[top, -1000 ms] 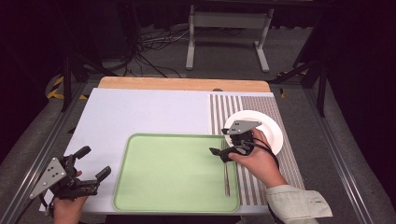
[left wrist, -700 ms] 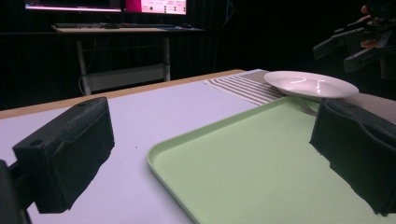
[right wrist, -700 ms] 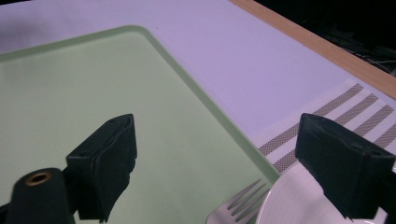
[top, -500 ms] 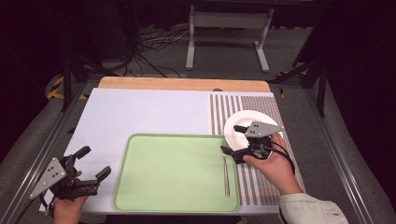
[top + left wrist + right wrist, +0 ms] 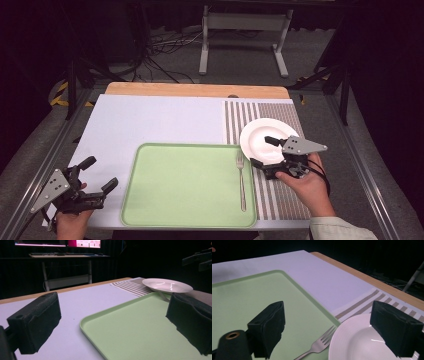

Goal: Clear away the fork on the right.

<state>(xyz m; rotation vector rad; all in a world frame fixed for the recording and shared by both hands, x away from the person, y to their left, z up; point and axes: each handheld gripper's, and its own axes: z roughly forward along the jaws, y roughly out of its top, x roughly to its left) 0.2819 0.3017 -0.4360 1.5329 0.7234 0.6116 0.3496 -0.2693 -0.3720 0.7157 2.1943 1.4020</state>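
1. Nearest the person, the left tongs (image 5: 95, 186) rest at the near left corner of the bench (image 5: 150, 120), jaws wide apart and holding nothing; they sit where they sat a second ago.
2. The green tray (image 5: 185, 185) lies in front, with a fork (image 5: 241, 180) along its right edge, prongs pointing away from the person. The fork lay in the same spot a second ago, when the right tongs were beside its prongs.
3. The right tongs (image 5: 264, 151) have since drawn off to the right, away from the fork, and now hover over the near rim of the white plate (image 5: 260, 135), jaws spread wide and empty. My reading: the fork is set down and done with, and the plate is likely the next thing to be picked up.
4. The plate sits on a striped mat (image 5: 240, 117), just right of the tray.
5. Beyond the bench stand a dark floor, cables and a stand. I can read no brand, label or writing anywhere.
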